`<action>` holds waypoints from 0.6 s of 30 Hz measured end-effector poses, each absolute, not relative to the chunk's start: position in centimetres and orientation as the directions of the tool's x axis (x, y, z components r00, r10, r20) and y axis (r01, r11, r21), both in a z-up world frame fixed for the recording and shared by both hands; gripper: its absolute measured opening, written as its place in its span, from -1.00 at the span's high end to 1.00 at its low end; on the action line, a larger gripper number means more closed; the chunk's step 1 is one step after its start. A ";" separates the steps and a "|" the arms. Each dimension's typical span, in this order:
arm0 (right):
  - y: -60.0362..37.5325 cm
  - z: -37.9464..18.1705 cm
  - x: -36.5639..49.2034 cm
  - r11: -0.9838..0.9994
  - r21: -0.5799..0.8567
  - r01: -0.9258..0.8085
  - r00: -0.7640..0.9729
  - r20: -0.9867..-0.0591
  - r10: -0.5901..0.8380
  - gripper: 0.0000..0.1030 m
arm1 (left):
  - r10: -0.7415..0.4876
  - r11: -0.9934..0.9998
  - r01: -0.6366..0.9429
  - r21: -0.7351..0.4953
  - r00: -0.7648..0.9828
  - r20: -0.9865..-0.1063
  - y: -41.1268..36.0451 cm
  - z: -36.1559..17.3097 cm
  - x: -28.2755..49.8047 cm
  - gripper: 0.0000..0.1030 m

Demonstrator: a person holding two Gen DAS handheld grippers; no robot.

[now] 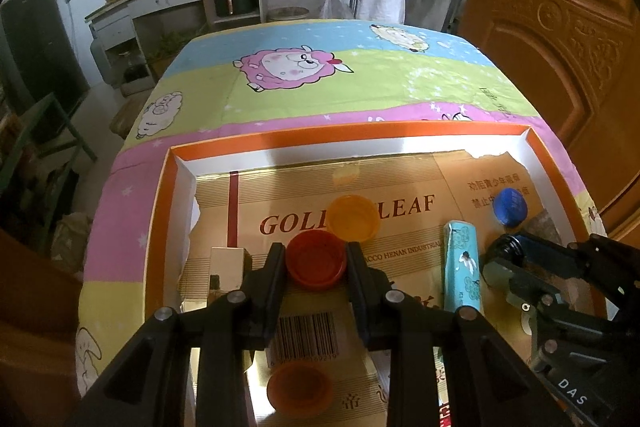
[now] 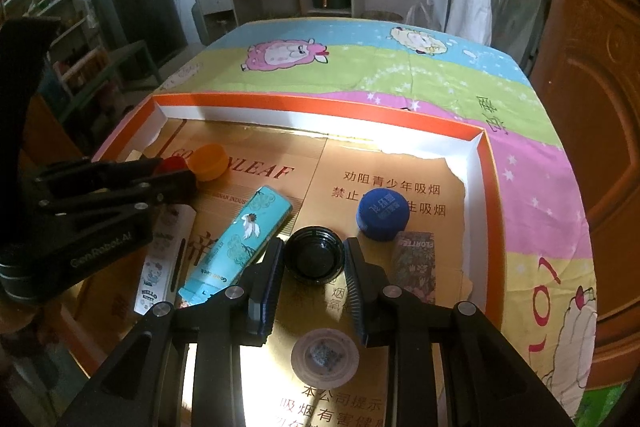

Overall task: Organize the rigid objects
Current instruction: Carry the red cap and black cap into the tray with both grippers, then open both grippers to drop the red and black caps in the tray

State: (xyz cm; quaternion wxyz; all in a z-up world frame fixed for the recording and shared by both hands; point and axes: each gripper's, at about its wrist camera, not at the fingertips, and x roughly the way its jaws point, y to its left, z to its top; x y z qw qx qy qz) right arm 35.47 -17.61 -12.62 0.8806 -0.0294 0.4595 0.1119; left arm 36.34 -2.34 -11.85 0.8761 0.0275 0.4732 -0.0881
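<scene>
**Caps gripped on both sides of the tray**

Left gripper (image 1: 316, 263) has its jaws closed against a red cap (image 1: 316, 259), pinching it from both sides above the gold card lining the orange-rimmed tray (image 1: 400, 129). A yellow cap (image 1: 354, 217) sits just beyond it, touching its far edge, and an orange cap (image 1: 299, 389) lies below, between the gripper's arms. Over on the right, the right gripper (image 2: 314, 261) clamps a black cap (image 2: 314, 257), jaws narrow around it. A turquoise box (image 2: 236, 239) lies slanted just left of it; a blue cap (image 2: 382, 213) rests just beyond to the right, beside a dark floral box (image 2: 414, 261). Underneath the tray, a sheep-print cloth (image 1: 360, 79) covers the table.
</scene>
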 end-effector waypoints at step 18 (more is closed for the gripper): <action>-17.5 -12.5 35.4 0.975 0.033 -0.221 0.560 -0.814 0.155 0.27 | -0.130 0.983 0.183 -0.032 0.555 -0.822 -2.4 -11.6 36.1 0.23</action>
